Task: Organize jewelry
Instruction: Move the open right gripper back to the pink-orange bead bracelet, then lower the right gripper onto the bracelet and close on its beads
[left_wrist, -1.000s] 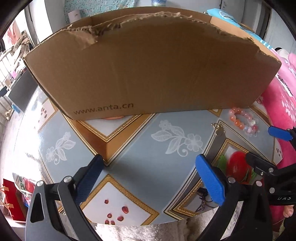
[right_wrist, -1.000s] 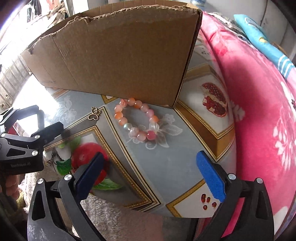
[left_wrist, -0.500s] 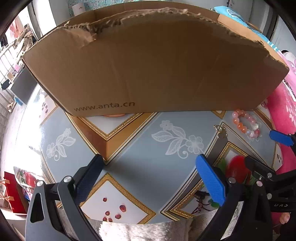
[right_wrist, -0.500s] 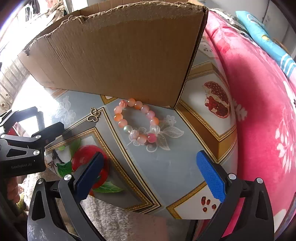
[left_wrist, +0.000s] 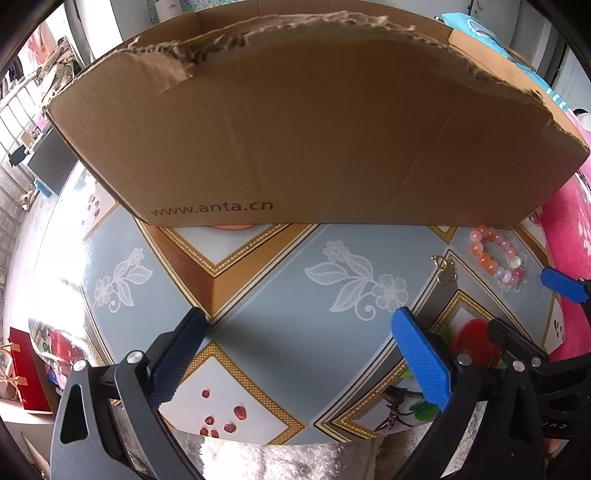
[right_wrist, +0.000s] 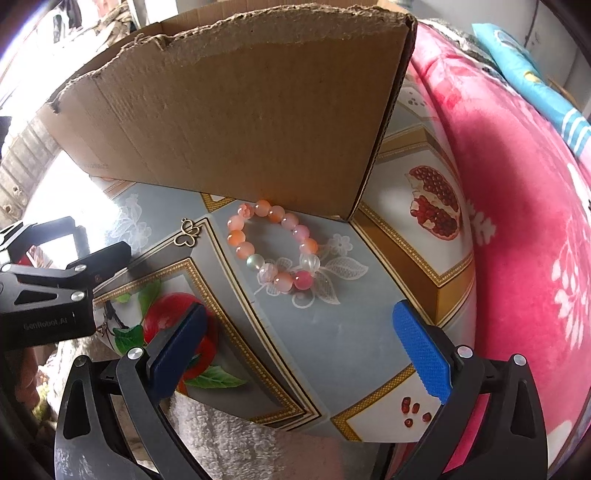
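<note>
With both sets of tongs spread apart and holding nothing, the work looks to be at its very start: neither piece of jewelry is picked up yet. Ahead of the right tongs (right_wrist: 299, 336), roughly centred between their blue pads, the bead bracelet (right_wrist: 275, 246) lies flat on the table (right_wrist: 332, 354), its far beads just beside the cardboard box (right_wrist: 240, 110). A small brass charm (right_wrist: 188, 232) sits off to their left. The left tongs (left_wrist: 299, 354) hover over bare tabletop, bracelet and charm away to their right. My guess is the right pair must drop and close on the near beads; the box wall crowds the far side, and the table edge lies just beneath the tongs.
</note>
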